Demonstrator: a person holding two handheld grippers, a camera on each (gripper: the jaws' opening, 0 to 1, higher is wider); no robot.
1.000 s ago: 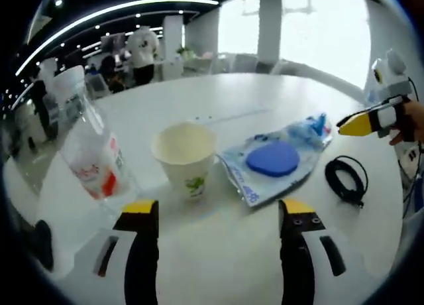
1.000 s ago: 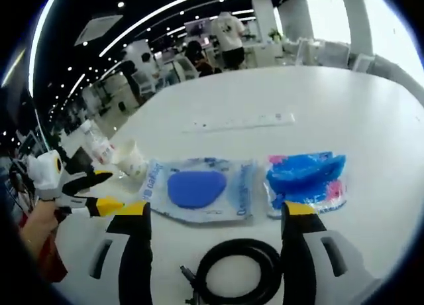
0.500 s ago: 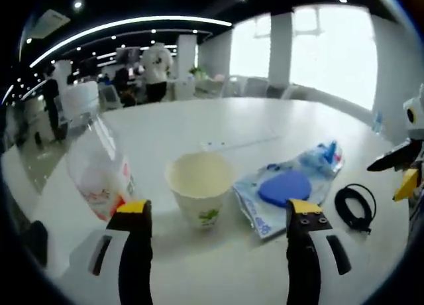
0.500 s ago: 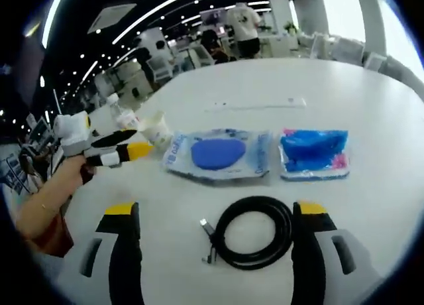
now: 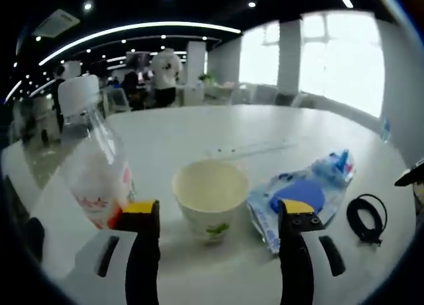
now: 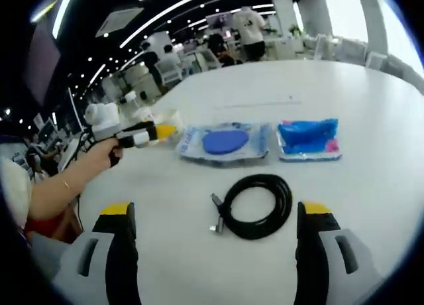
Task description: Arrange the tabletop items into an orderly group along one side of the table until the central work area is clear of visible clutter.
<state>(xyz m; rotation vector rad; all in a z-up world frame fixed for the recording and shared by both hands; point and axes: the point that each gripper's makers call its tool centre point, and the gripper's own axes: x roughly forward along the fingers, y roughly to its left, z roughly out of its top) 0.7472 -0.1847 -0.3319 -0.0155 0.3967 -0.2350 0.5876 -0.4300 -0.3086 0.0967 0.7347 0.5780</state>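
Observation:
A paper cup (image 5: 211,199) stands on the white table (image 5: 199,136), just beyond my left gripper (image 5: 218,209), which is open and empty. To the cup's left stands a clear plastic bottle (image 5: 93,166) with a white cap. A blue pouch (image 5: 301,197) lies to the cup's right, and a coiled black cable (image 5: 368,216) further right. In the right gripper view the cable (image 6: 255,205) lies ahead of my open right gripper (image 6: 215,211). Beyond it lie the blue pouch (image 6: 228,142) and a second blue packet (image 6: 308,136). The left gripper (image 6: 162,129) enters from the left, held by a hand.
A thin white strip (image 6: 258,104) lies flat further back on the table (image 6: 371,99). The person's forearm (image 6: 59,189) reaches over the table's left edge. Chairs, desks and standing people (image 5: 164,69) fill the room behind.
The left view has come closer to the cup and bottle. The right view has drawn back from the cable, which now lies further ahead. Both grippers stay open.

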